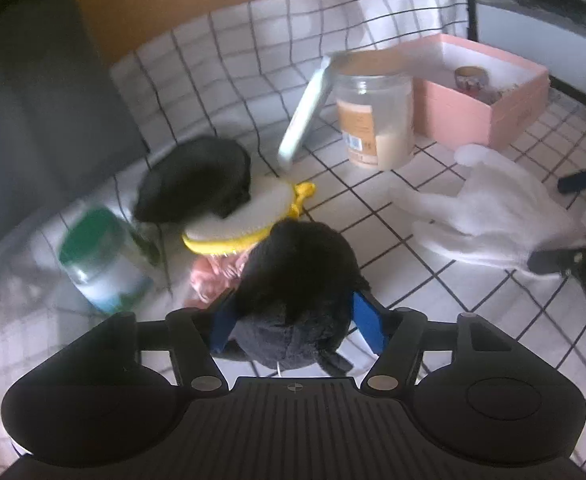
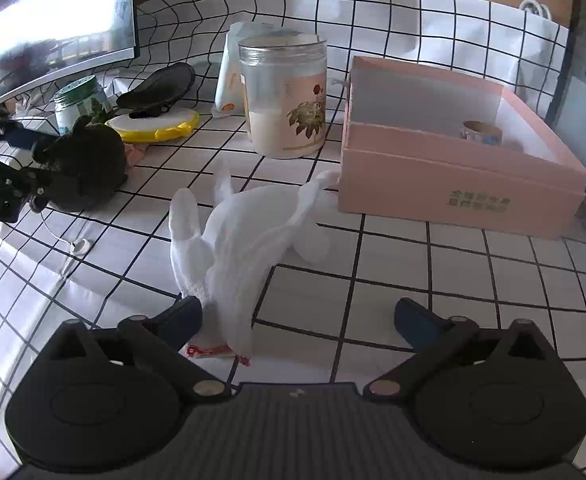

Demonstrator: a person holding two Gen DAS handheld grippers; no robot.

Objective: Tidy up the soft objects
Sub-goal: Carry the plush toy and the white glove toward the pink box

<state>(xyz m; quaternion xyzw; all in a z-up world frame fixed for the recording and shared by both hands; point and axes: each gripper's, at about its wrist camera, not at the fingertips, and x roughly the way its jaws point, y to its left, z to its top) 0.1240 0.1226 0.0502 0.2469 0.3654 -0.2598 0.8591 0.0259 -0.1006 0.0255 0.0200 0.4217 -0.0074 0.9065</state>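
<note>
My left gripper [image 1: 293,316] is shut on a black plush toy [image 1: 297,280], its blue pads pressed into the toy's sides just above the checked cloth. The toy also shows in the right wrist view [image 2: 81,168], held by the left gripper [image 2: 29,160] at the left edge. A pair of white gloves [image 2: 245,232] lies in front of my right gripper [image 2: 297,320], which is open, with the glove cuffs between its fingers. The gloves also show in the left wrist view [image 1: 489,216]. An open pink box [image 2: 453,160] stands to the right.
A clear jar [image 2: 285,96] with white powder stands mid-table. A yellow-rimmed white pad [image 2: 153,122], a black slipper-like item [image 2: 161,84], a green-lidded jar [image 2: 75,100] and a pink cloth [image 1: 213,276] lie at the left. A monitor [image 2: 53,20] stands behind. A tape roll [image 2: 481,132] sits in the box.
</note>
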